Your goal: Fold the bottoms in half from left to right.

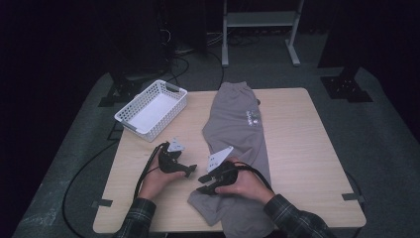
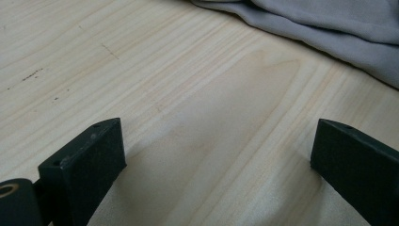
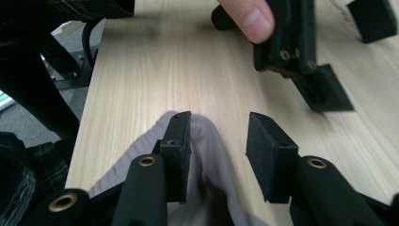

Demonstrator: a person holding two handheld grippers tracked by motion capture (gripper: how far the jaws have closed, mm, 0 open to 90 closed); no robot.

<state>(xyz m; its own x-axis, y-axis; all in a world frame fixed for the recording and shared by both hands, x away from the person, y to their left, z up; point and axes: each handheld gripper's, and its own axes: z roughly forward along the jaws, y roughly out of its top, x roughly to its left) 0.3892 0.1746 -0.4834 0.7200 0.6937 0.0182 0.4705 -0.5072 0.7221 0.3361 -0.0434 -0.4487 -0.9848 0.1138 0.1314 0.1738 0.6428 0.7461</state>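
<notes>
Dark flooring surrounds the pale wooden table (image 1: 307,148), where grey fabric trousers (image 1: 237,124) lie lengthwise from far edge to near edge. Left gripper (image 1: 190,169) fingers gape empty over bare wood. Right gripper (image 3: 219,141) fingers straddle a raised hem fold, not yet pinching; closing shallowly could let it slip.

Dark lab: camera stands (image 1: 346,84), cables (image 1: 79,173)

Bare table (image 1: 307,144) right of grey trousers (image 1: 237,124)
</notes>
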